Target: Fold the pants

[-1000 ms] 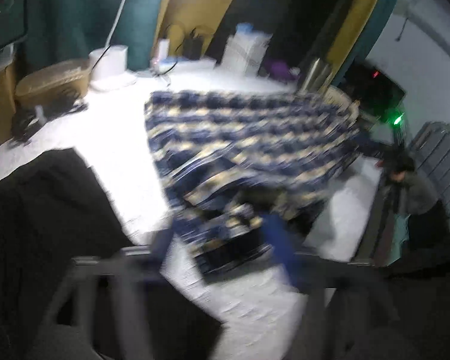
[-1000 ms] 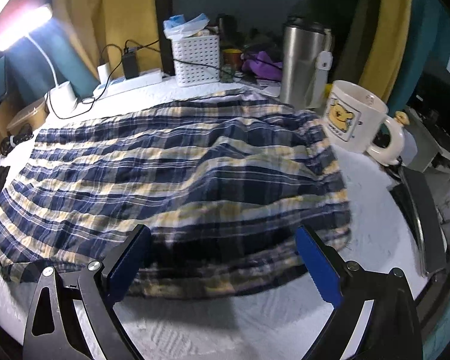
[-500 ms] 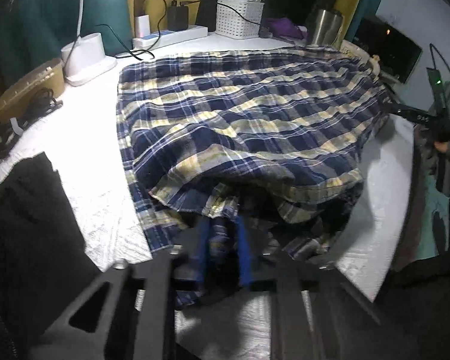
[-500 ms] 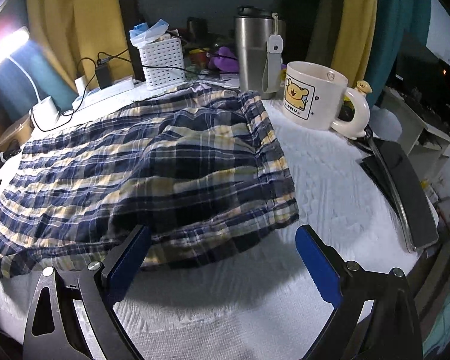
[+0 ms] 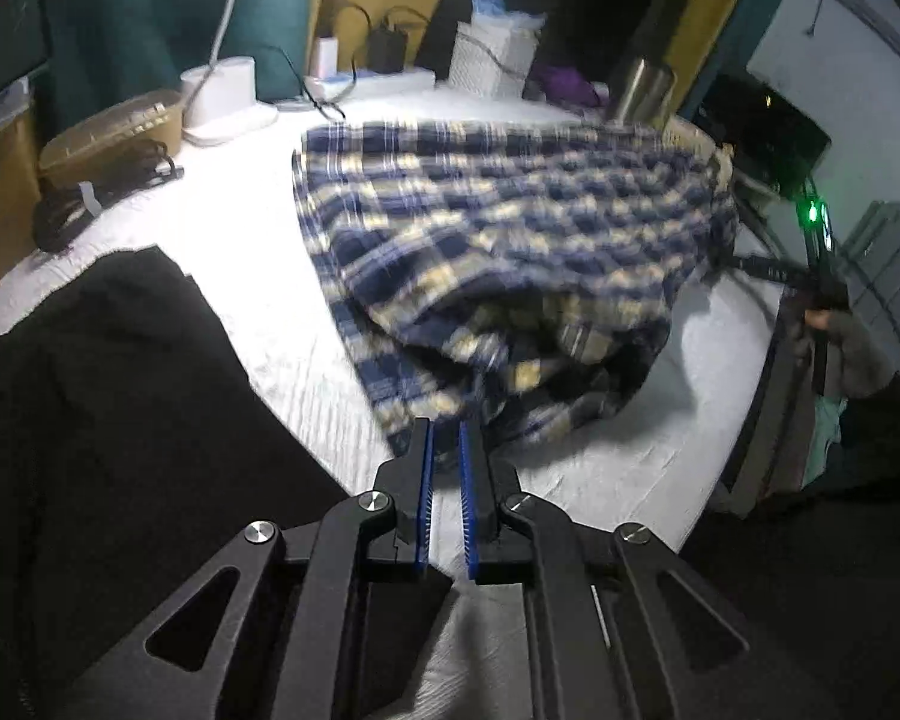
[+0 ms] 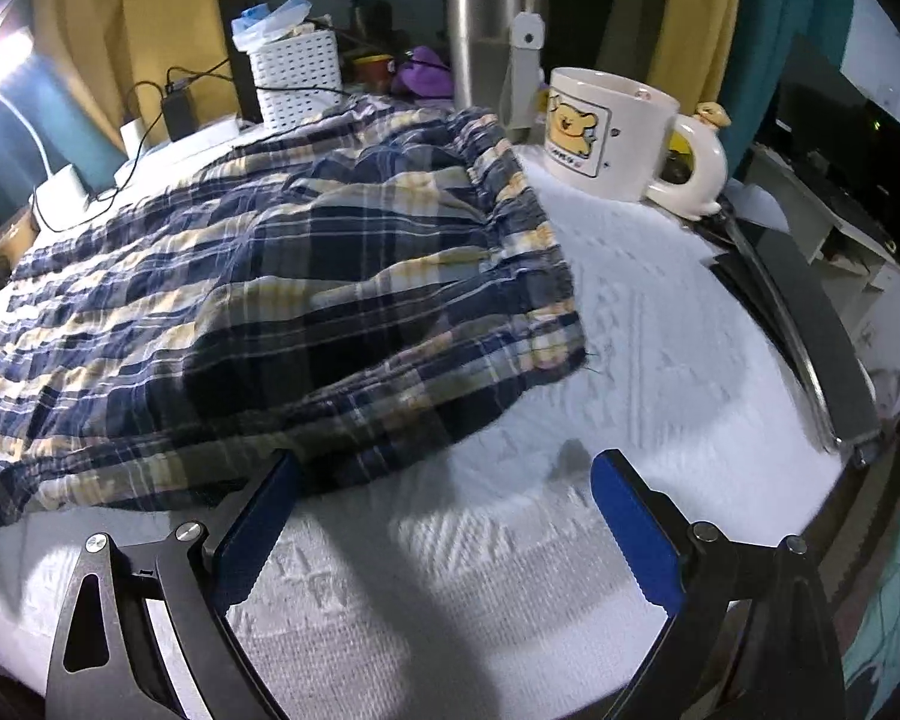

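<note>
Pants (image 6: 258,276) in blue-and-yellow plaid are spread over the white table cover (image 6: 660,324). Their near hem is clenched by the left gripper (image 5: 445,429), its jaws just closed; the right gripper (image 6: 444,480) is held wide apart beside the near edge. A mug (image 6: 606,132) and steel tumbler (image 6: 480,36) crowd the far right; black cloth (image 5: 102,408) lies left.

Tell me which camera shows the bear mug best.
The right wrist view: the bear mug stands whole and sharp beside the plaid pants. In the left wrist view the pants and motion blur hide it; I cannot make it out there.
</note>
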The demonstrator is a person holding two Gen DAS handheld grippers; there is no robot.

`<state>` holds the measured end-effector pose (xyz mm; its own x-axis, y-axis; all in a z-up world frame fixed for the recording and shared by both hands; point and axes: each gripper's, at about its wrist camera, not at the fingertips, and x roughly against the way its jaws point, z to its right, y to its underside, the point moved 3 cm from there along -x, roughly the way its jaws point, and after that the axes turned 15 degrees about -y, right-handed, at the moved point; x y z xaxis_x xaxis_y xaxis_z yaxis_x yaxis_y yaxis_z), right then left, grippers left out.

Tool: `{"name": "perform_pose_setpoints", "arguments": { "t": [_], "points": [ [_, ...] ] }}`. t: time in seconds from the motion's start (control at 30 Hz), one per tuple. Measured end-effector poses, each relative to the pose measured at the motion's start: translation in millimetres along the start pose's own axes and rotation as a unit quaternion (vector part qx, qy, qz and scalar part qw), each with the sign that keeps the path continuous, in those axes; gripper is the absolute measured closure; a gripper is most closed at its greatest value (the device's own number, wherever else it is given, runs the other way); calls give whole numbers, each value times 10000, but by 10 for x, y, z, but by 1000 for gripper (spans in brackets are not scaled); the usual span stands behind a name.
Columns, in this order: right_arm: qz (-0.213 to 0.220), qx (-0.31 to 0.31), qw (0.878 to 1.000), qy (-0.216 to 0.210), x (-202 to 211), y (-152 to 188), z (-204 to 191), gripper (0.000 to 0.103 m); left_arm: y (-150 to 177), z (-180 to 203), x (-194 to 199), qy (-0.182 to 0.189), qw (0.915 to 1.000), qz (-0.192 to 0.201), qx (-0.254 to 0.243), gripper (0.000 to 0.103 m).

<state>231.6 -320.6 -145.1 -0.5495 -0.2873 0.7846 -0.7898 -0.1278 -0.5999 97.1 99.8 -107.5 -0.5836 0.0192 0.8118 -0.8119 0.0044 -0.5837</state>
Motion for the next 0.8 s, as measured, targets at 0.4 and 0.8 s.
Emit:
{"name": "perform_pose_setpoints", "arguments": {
  "t": [0.4, 0.8],
  "points": [
    [143, 100, 9998, -123, 120, -17, -108, 5, -173, 345, -395, -325, 9992, -242, 38, 63],
    [-16, 10, 9995, -300, -41, 13, -95, 5, -239, 309, -478, -517, 9982, -60, 304, 103]
  ]
}}
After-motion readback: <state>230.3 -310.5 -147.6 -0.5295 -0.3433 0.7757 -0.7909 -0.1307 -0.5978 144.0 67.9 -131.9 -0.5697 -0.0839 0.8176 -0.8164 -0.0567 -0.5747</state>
